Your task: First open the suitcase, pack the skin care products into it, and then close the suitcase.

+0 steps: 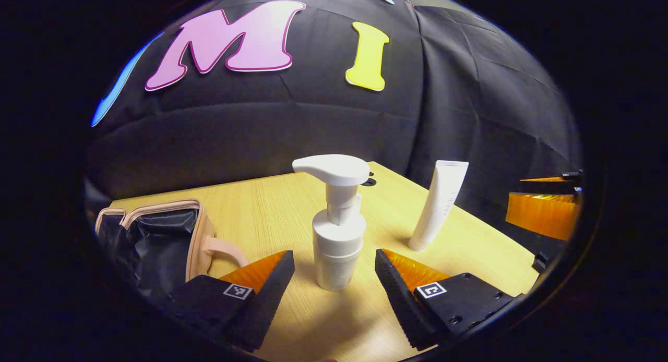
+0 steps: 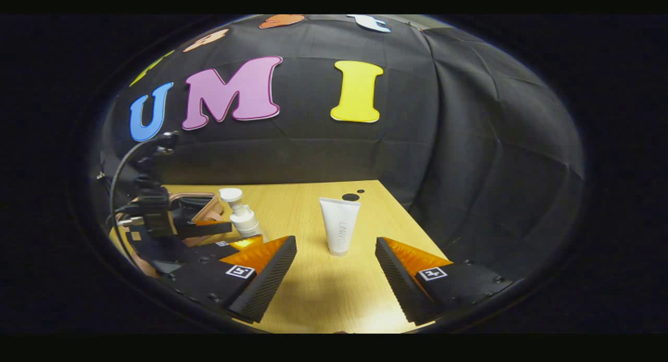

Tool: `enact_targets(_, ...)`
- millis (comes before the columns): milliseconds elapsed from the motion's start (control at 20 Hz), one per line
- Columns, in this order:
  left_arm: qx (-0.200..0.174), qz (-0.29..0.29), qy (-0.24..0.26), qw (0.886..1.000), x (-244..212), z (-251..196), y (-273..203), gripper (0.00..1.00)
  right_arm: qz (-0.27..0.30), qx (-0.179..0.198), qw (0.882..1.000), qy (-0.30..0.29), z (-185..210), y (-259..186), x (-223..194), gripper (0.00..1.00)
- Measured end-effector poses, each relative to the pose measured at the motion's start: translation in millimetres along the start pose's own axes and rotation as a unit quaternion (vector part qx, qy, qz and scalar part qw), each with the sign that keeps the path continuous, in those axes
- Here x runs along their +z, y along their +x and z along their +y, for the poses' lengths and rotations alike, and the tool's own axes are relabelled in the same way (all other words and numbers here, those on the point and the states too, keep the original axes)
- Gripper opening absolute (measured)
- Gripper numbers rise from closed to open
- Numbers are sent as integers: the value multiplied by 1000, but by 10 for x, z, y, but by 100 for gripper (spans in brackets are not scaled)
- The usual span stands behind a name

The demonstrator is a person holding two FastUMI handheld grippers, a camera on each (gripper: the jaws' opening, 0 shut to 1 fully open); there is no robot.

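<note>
Item one, my left gripper (image 1: pixel 334 270): fingers spread wide, holding nothing. The pump bottle (image 1: pixel 336 224) stands upright on the tabletop (image 1: pixel 271 200) directly ahead, centred in the gap between my two fingers and just beyond their tips, touching neither. Its long axis is vertical; the pump spout points toward the left side of the left gripper view. A straight push forward would, in my judgement, bring the bottle's body between the fingers without any sideways correction.

Item two, my right gripper (image 2: pixel 335 270): fingers likewise wide apart and empty. The tube (image 2: pixel 340 225) stands on its cap, upright, dead ahead and a little farther from the tips than the bottle is from my left ones. Vertical axis again, so a level approach suits it.

Item three, suitcase (image 1: pixel 156 237): a small soft case with pale pink trim and dark lining, lying open on the tabletop to the left of the pump bottle and near my left fingers. Opening looks done; packing is the step in hand.

Relation that matters: the bottle belongs to my left hand, being nearer to it and on the suitcase side; the tube belongs to my right, well apart from the case. In the right gripper view the left gripper (image 2: pixel 209 229) sits beside the bottle, between the tube and the case.

Risk noted: the bottle is tall and top-heavy, so a glancing finger could tip it.
</note>
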State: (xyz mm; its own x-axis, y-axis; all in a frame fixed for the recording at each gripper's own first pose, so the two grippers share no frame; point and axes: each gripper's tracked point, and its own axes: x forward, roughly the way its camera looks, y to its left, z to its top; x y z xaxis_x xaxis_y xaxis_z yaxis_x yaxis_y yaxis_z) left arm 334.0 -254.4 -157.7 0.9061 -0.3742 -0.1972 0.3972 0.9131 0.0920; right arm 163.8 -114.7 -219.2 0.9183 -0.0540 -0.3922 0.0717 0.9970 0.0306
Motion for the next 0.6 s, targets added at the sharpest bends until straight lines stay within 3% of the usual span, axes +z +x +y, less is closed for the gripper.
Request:
enact_targets(300, 16, 4, -76, 997, 9, -15, 491, 94, -1, -32, 999, 14, -193, 409, -97, 98)
enact_targets(550, 37, 2, -67, 997, -36, -14, 645, 70, 32, -36, 999, -10, -197, 753, -332, 98)
enact_targets(600, 37, 1, -67, 997, -25, -4, 636, 70, 32, -35, 999, -11, -182, 827, -346, 98)
